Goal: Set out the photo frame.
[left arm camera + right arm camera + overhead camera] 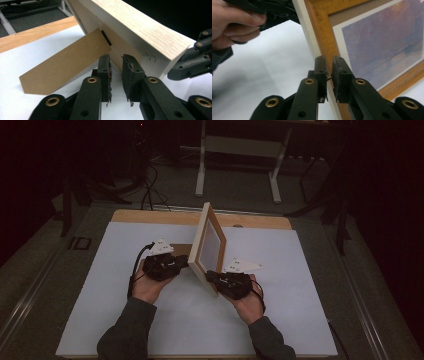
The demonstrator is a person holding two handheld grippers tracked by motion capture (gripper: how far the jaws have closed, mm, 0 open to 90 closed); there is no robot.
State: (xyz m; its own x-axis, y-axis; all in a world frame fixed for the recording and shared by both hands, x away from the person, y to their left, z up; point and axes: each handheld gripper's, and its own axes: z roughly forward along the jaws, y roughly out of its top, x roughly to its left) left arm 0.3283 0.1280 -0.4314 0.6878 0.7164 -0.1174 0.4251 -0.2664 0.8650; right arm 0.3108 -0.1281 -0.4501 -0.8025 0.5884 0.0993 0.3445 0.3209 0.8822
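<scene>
Nearest in the high view are the person's two forearms, coming in from the bottom edge, each hand carrying a gripper that meets a picture frame (207, 249) standing on edge in the middle of the white table (125, 320). The frame's long axis runs away from the person and a little to the left, so it stands as a wall between the hands, its pictured face to the right and its back to the left. The right gripper (329, 65) sits at the frame's near lower corner; in its own view the jaws stand narrowly apart with the pale edge of the frame running up between them, and I cannot tell whether the pads press on it or merely straddle it. The left gripper (116, 65) is at the back of the frame, about halfway along; its jaws stand narrowly parted on nothing, aimed at the frame's back just below where the brown cardboard stand (66, 63) is hinged. That stand splays out to the left with its pointed foot on the table, and it looks to be what props the frame. Both hands are equally close, so any next move probably turns on that near corner and the stand. The frame's far end and its footing on the table are hard to make out. Beyond the table the room is dark, with a white desk base (240, 150) faintly seen.
</scene>
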